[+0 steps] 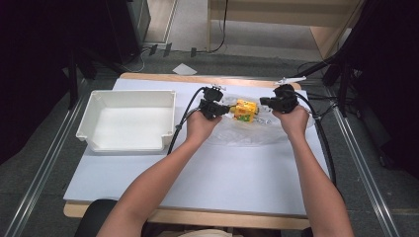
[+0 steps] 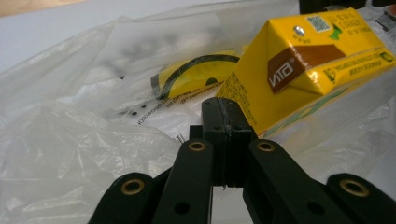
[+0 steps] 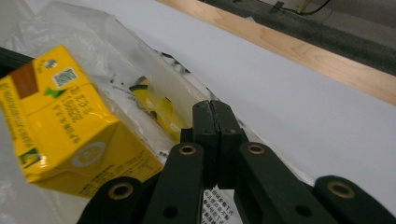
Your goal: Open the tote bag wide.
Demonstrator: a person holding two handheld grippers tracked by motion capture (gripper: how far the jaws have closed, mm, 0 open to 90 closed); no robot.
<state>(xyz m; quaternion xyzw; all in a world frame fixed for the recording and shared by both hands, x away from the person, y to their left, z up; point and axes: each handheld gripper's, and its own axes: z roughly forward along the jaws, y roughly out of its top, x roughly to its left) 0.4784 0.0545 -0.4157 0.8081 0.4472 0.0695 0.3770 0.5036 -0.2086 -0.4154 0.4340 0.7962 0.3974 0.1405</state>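
The drink carton point(image 2: 299, 70) just beyond the left tool point(image 2: 227, 122) is bright yellow, with a brown panel bearing white letters, a green mark and a small silver dot on top. Around it the plastic bag point(image 2: 84, 140) is clear, printed with black text and a yellow-and-black band. Both tools, the right tool point(image 3: 211, 125) too, are black with brass-coloured rivets. The counter point(image 1: 247, 173) is pale grey-white, edged in light wood. The bin point(image 1: 128, 121) left of the left tool is white.

Bare forearms, black left tool point(image 1: 213, 108) and right tool point(image 1: 279, 100), brass rivets, trailing black cables
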